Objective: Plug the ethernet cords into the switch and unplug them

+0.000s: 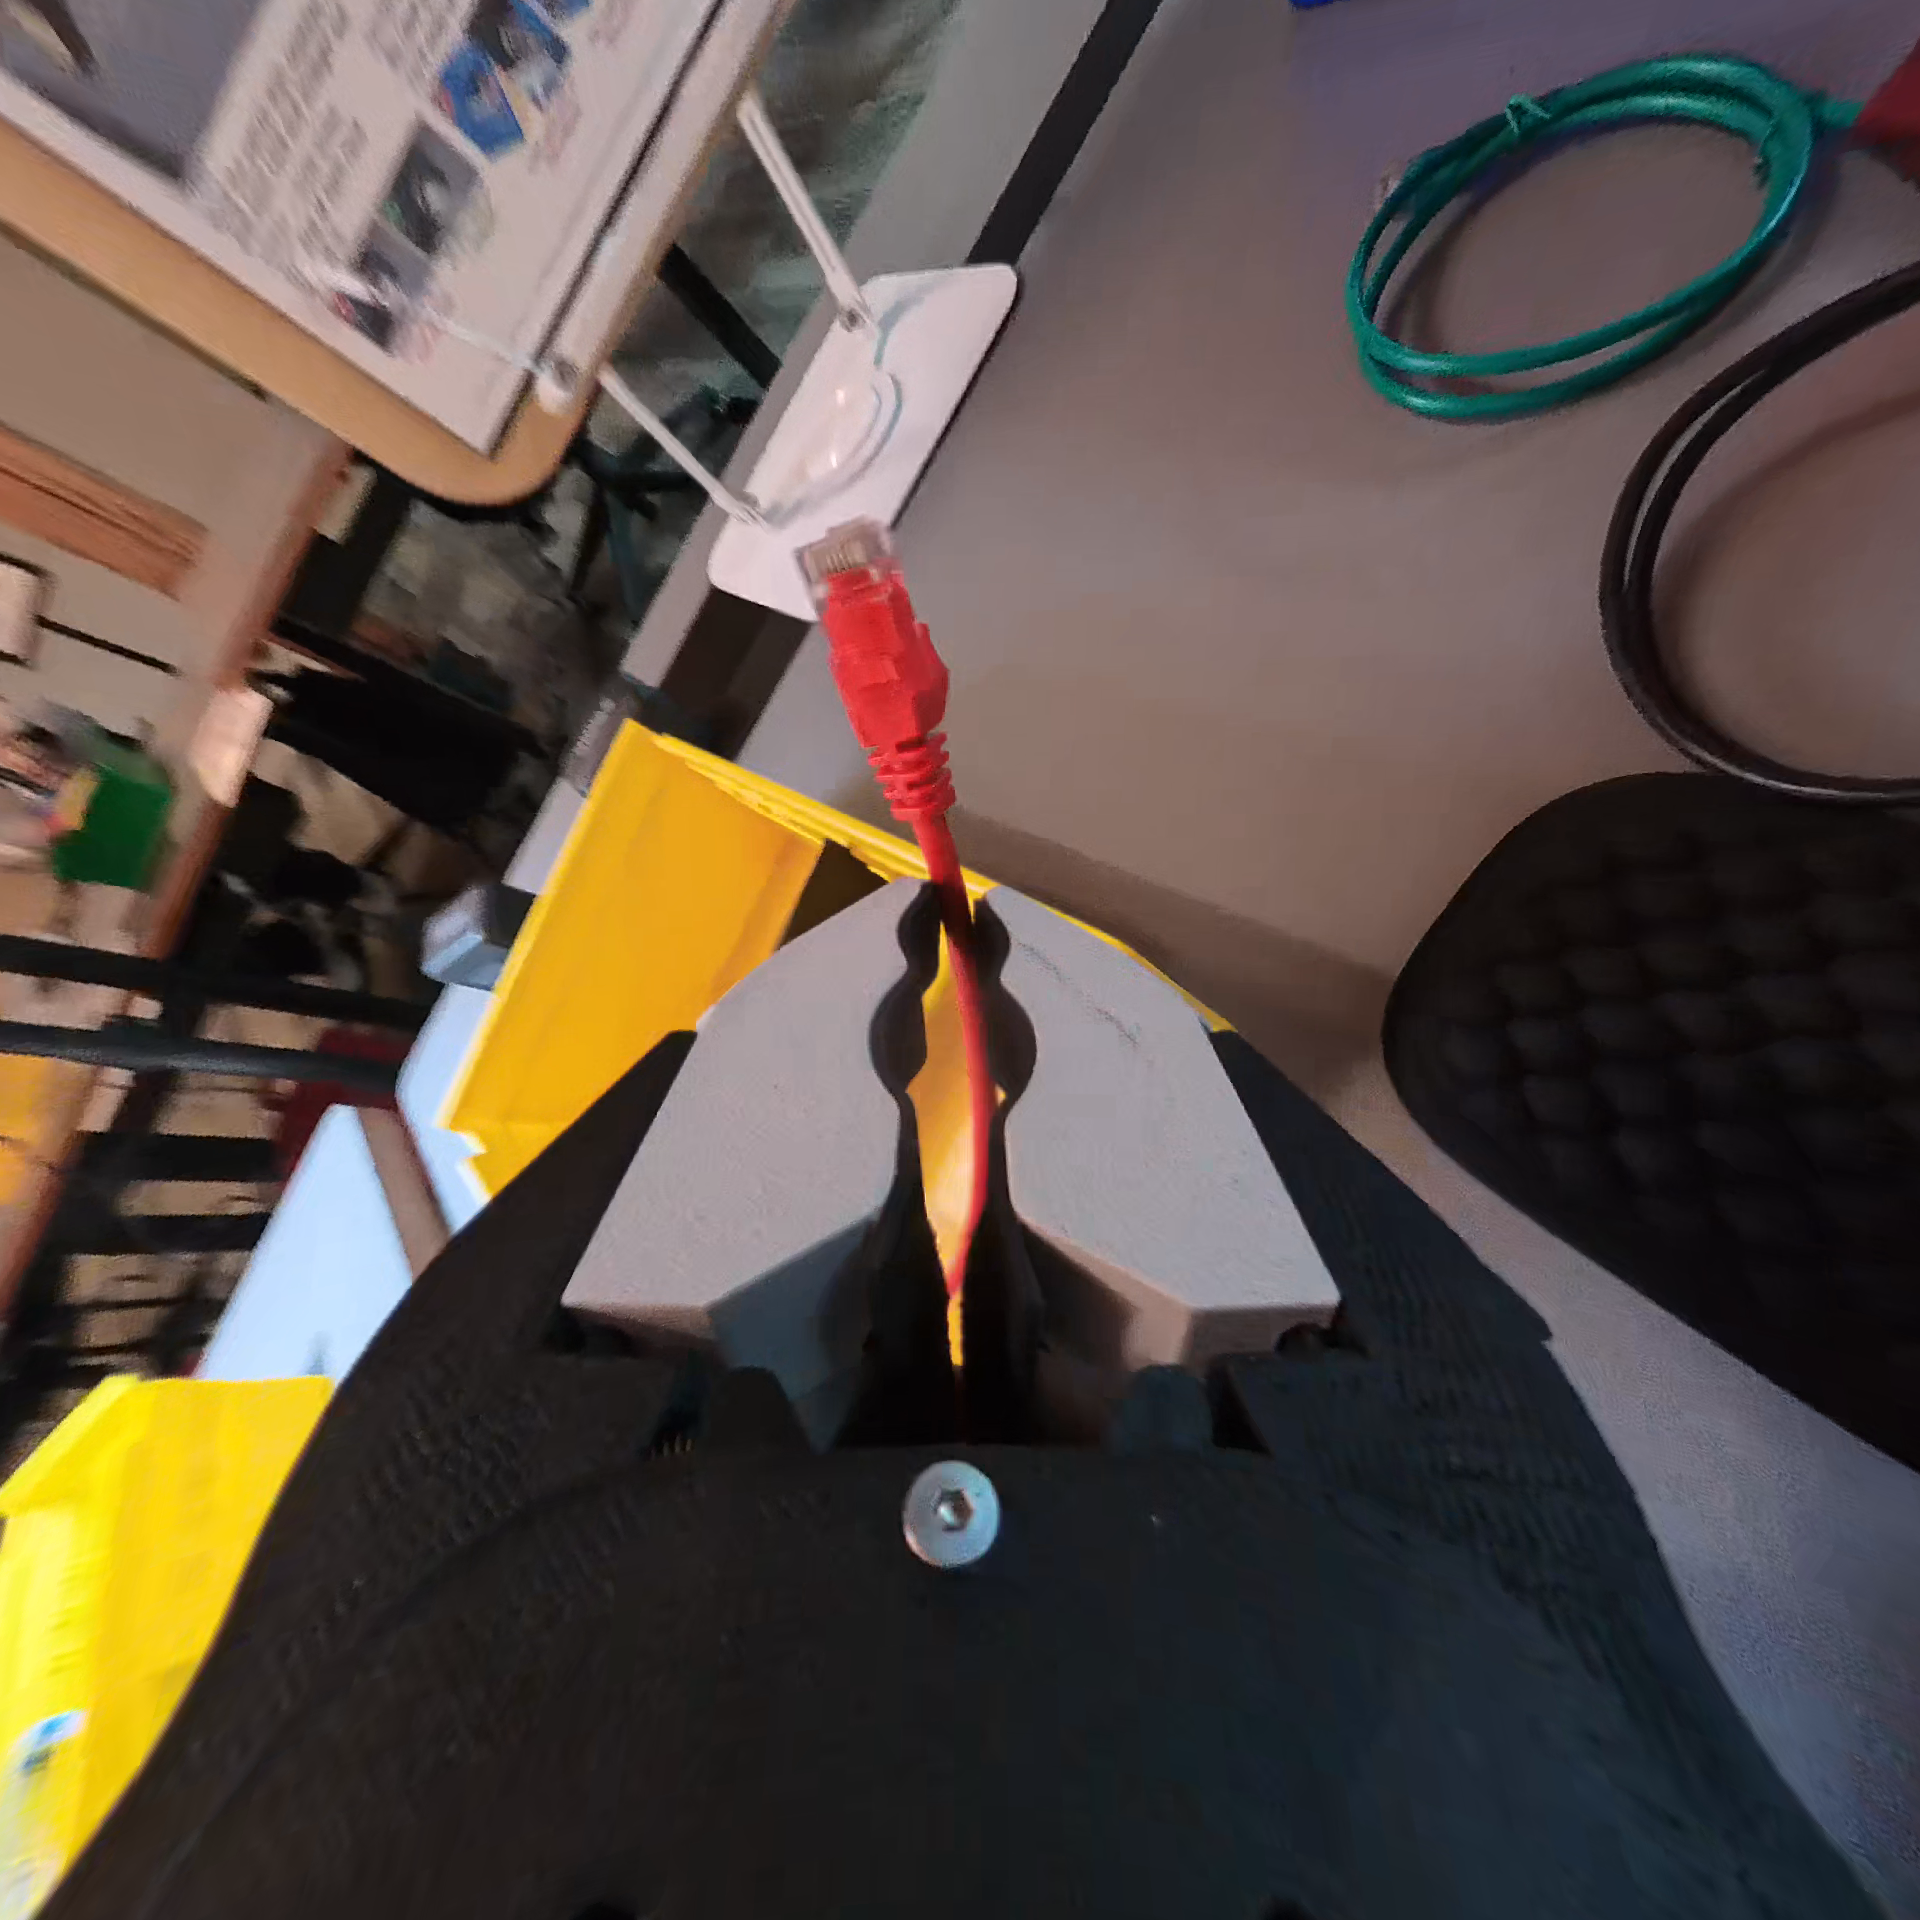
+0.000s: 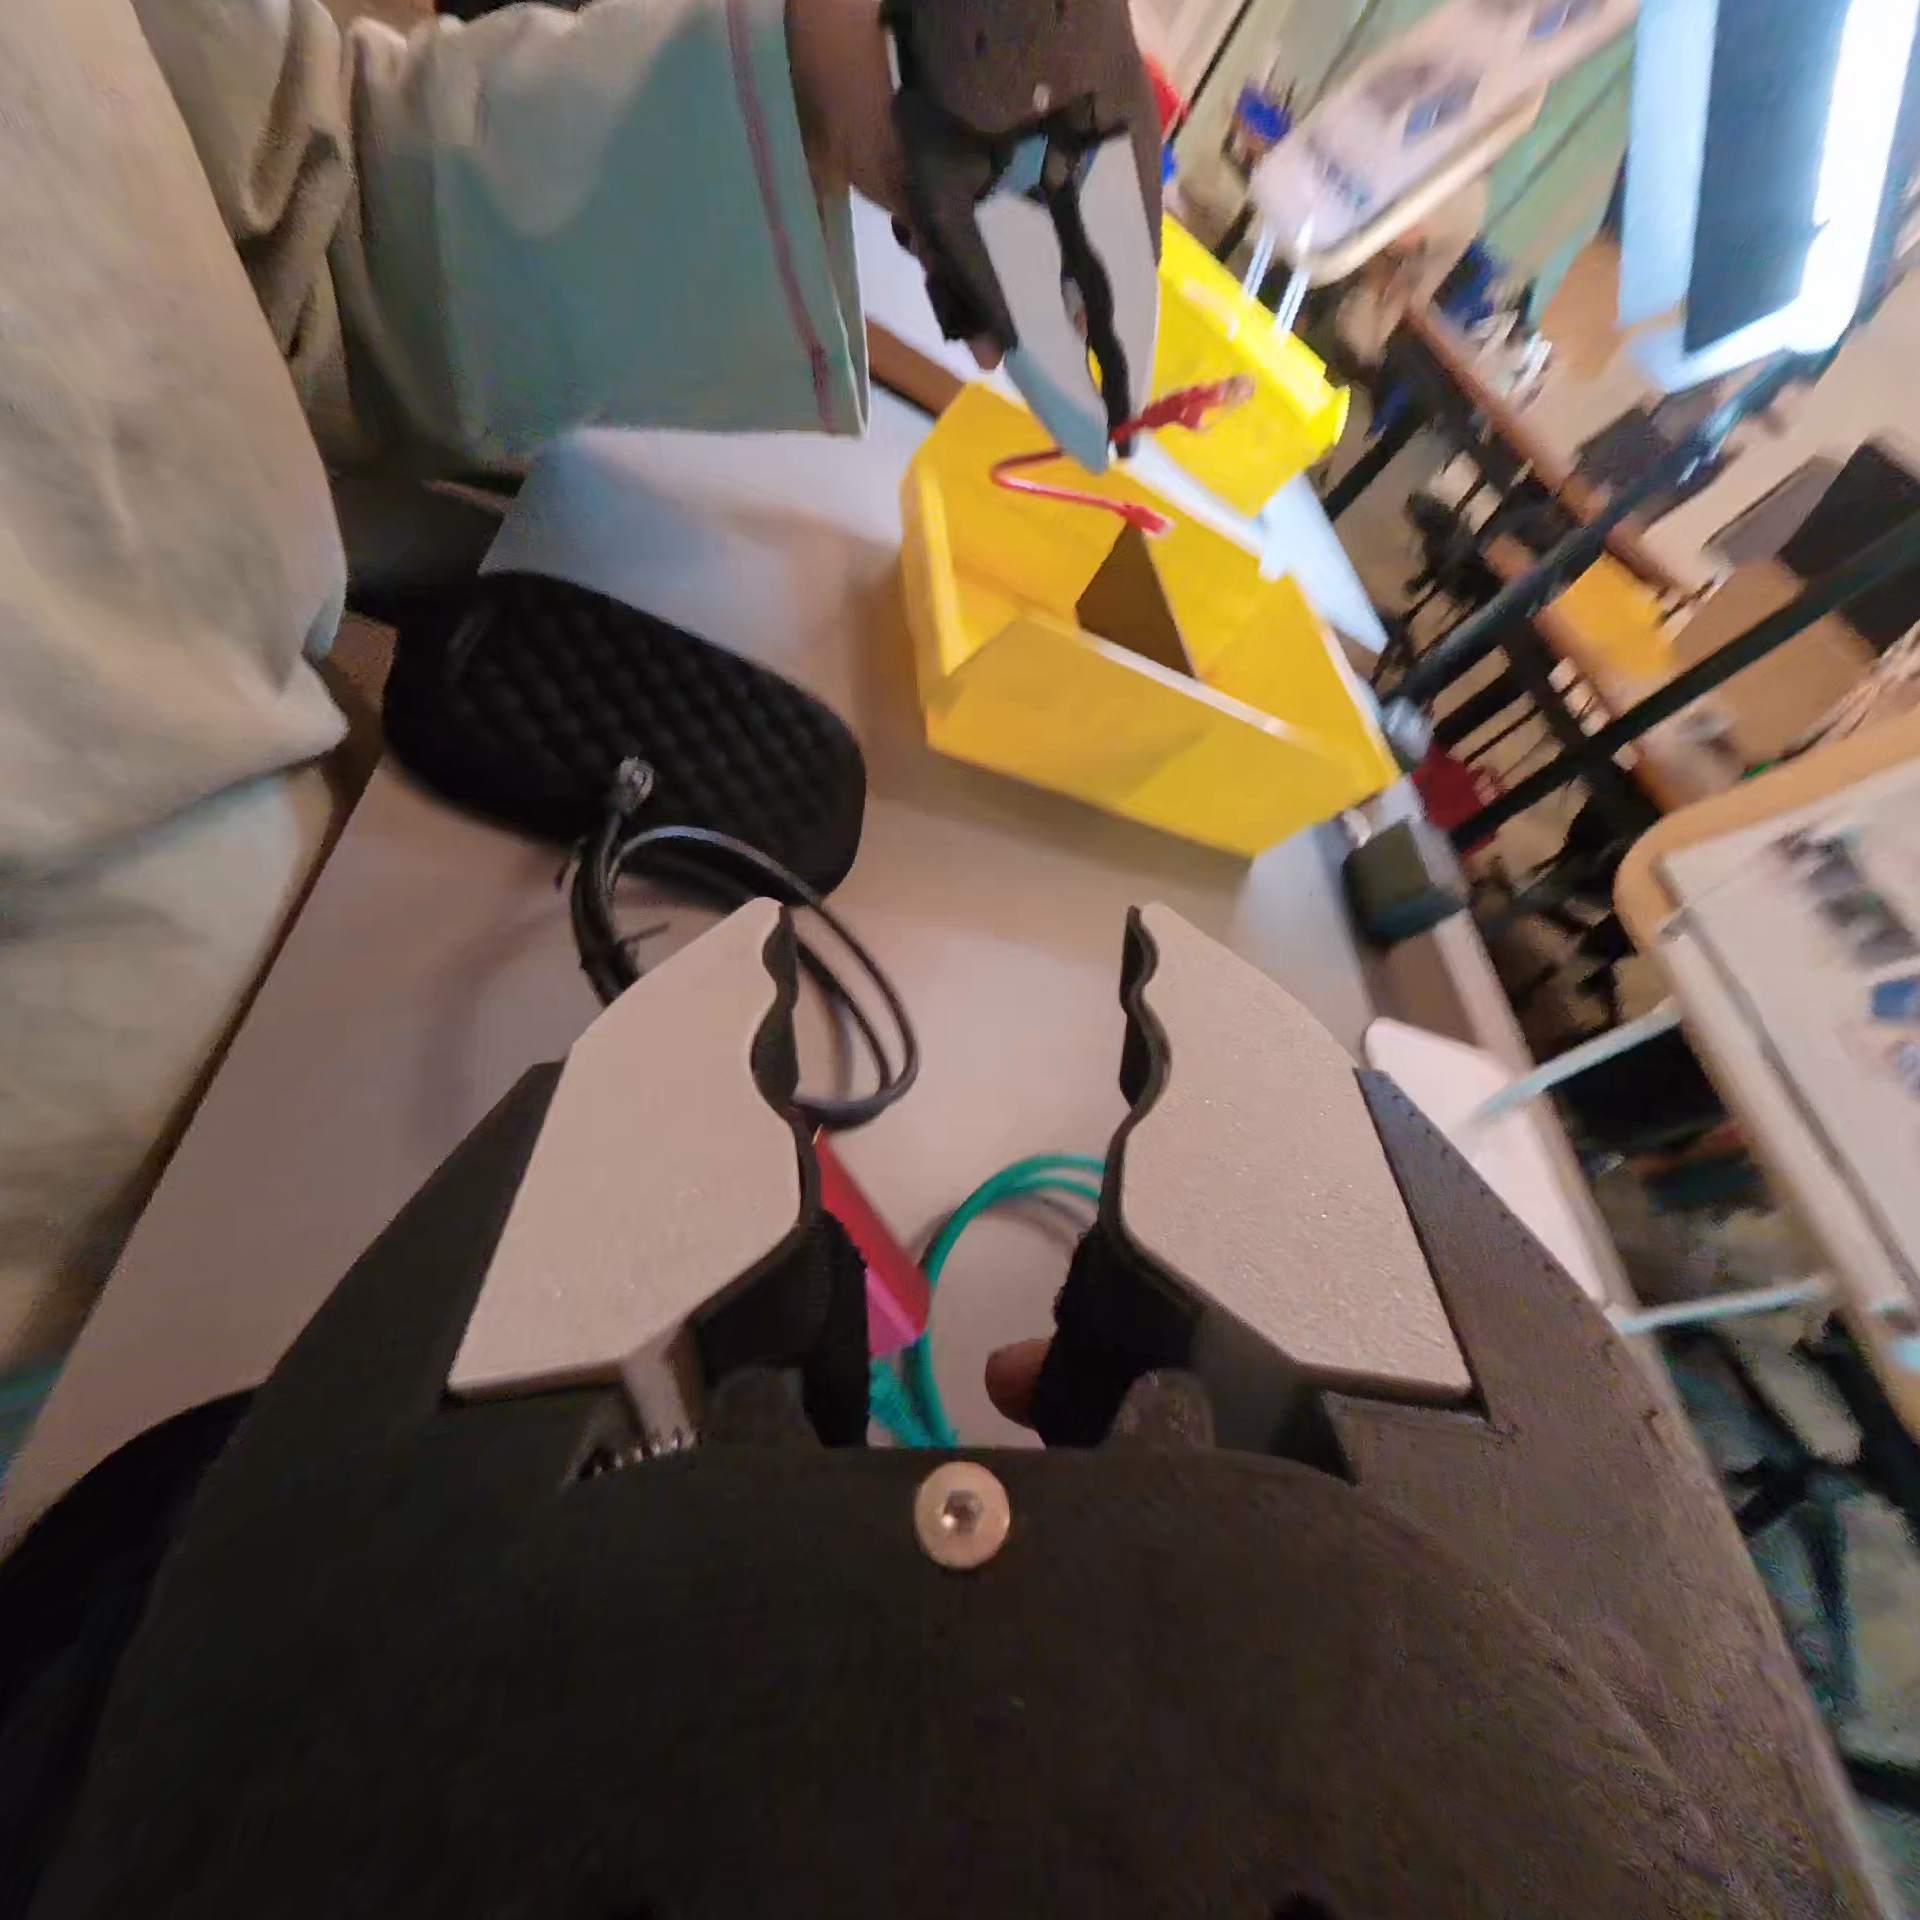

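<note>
The left tongs (image 1: 956,914) pinch the red cord (image 1: 883,665) above the yellow bin (image 2: 1132,665) at the surface's far edge. The right tongs (image 2: 956,925) hang wide apart, empty. No switch shows; plugging appears not begun.

Looks like lab or workshop room, not home. Grey worktable (image 2: 997,831) with yellow plastic parts bin (image 2: 1122,665) on it, second yellow bin (image 1: 94,1538) at near left. Coiled green cable (image 1: 1569,239) and black cable (image 1: 1704,582) lying loose on table, beside black padded cushion (image 1: 1683,1060). Printed poster board (image 1: 343,187) on clear stand (image 1: 862,416) at table edge. Neighbouring wood-edged tables with black metal legs (image 2: 1538,644). Background blurred, cluttered shelves, green box (image 1: 109,826).
</note>
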`<action>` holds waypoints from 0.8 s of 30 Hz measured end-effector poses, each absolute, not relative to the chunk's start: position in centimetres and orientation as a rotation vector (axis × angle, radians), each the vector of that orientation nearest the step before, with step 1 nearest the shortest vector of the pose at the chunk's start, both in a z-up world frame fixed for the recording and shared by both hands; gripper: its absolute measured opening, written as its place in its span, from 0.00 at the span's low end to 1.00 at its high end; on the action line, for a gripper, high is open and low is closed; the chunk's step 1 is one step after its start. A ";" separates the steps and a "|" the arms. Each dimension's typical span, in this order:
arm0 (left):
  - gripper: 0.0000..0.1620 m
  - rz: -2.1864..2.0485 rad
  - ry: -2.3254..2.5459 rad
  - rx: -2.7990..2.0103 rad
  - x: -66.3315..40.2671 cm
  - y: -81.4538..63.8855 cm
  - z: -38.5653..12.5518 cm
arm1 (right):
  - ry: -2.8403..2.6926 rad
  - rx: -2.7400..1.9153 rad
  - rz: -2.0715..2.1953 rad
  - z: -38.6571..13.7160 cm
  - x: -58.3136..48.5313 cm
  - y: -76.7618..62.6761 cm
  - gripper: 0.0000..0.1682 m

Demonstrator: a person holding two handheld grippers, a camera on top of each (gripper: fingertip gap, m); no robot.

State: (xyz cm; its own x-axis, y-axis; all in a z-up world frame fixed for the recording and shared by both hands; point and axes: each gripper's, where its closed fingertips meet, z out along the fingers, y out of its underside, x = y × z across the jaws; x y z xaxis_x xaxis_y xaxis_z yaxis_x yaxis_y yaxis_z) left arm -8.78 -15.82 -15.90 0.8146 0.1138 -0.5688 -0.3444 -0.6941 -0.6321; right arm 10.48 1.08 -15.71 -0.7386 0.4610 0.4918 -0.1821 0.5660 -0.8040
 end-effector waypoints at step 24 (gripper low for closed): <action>0.03 0.206 0.907 -2.253 9.5 -8.9 -19.9 | -2.008 0.132 1.100 -13.2 14.9 -4.9 0.22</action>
